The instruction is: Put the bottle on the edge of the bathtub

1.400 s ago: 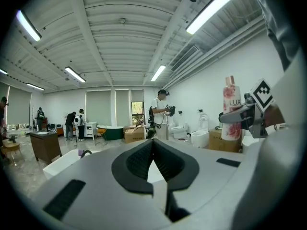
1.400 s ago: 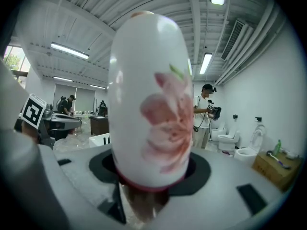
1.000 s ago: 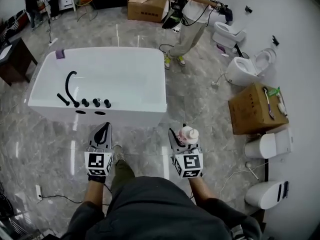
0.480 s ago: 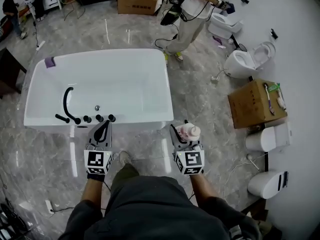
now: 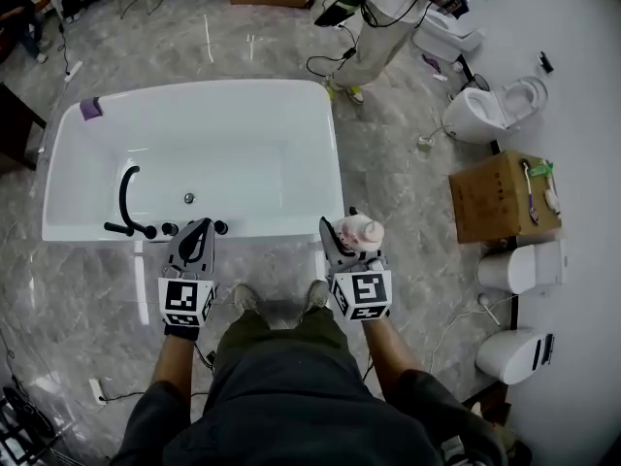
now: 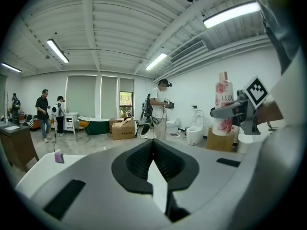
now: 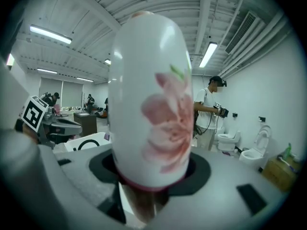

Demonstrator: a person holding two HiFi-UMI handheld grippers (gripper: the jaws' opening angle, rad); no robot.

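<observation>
Bathtub [image 5: 243, 153] has dropped lower in the head view since a second ago; its near rim is now level with both grippers' tips. Bottle [image 5: 361, 231] is clamped upright in the right gripper [image 5: 351, 239] fingers, low centre of frame, just right of the tub's near right corner, over grey marble floor. Left gripper [image 5: 202, 229] fingers are closed on nothing.

Only the left gripper view shows the label: "LUX" on a white bottle with a pink floral print. The right gripper view shows just the glossy rounded back, a pink flower and a pink base band. Tub is glossy white with a curved black faucet [image 5: 126, 197].
</observation>
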